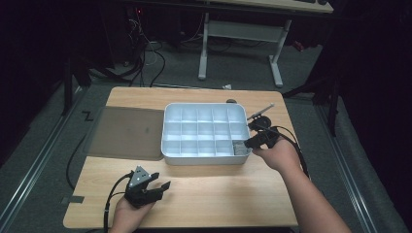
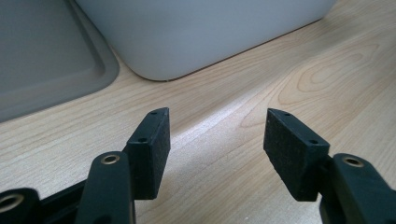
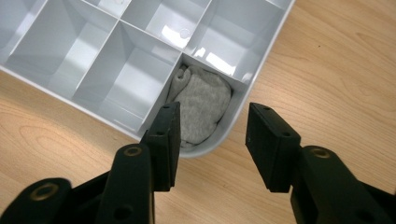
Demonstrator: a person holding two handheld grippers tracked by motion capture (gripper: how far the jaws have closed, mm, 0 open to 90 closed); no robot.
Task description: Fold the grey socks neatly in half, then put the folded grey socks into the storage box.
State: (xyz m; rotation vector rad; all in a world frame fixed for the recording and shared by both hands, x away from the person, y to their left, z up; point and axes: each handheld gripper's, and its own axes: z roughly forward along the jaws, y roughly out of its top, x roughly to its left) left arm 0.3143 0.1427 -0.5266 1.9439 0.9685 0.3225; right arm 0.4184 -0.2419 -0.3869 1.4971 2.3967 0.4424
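A grey sock (image 3: 201, 105) lay bunched in the near right corner compartment of the white organizer box (image 1: 171, 112), which stood on the wooden counter (image 1: 218, 189). The right gripper (image 3: 212, 140) hovered just above that corner, its 2 jaws wide apart and holding nothing, 1 jaw over the compartment's edge. The left gripper (image 1: 154, 186) rested low near the counter's front edge, well apart from the box, jaws also wide and empty. A grey lid (image 1: 126, 132) lay flat beside the box.

Left gripper (image 1: 154, 186) jaws apart; right gripper (image 3: 212, 140) likewise, empty.
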